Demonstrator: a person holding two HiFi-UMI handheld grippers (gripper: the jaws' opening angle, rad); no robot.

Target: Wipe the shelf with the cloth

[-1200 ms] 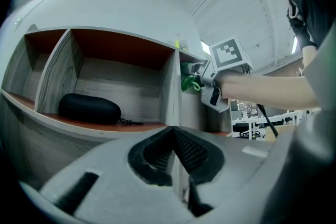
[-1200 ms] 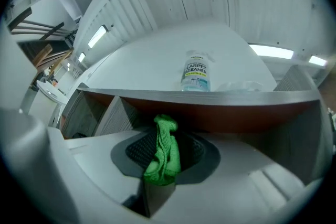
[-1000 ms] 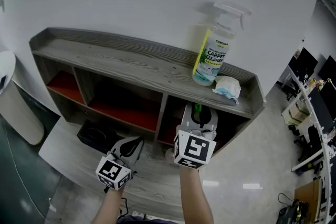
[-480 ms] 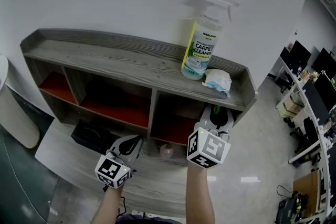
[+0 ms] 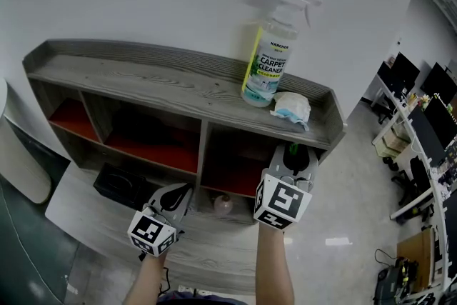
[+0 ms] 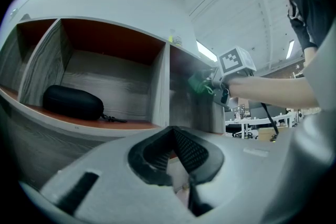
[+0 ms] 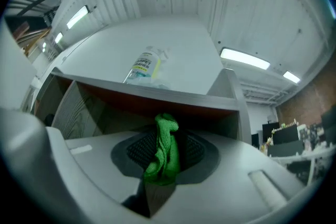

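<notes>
**In front of the shelf's right end, the cloth is riding in the right claw**

Below the top board of the shelf, the right claw is pointing into the open right-hand compartment. It is pinching the green cloth between its pads. A wad of the fabric is sticking up past the tips while the rest is bunching down behind them. That hold is leaving loose fabric out front, which is probably what will be meeting the wood, so the hard tips are not scraping it. The cloth is not touching any board yet; it is hanging in the air just in front of the compartment and under the top board's front edge.

The left claw is hovering lower and to the left, near the bottom ledge. Its pads are pressed together with nothing between them. It seems to be staying out of the way rather than helping.

On the top board, near the right end, a spray bottle is standing upright, and a crumpled white wad is lying just beside it. Both are sitting where a wipe along that board would run into them, so they may need shifting or working around. A black case is lying in a lower compartment on the left. Judging by this, the wiping itself is not yet under way.
</notes>
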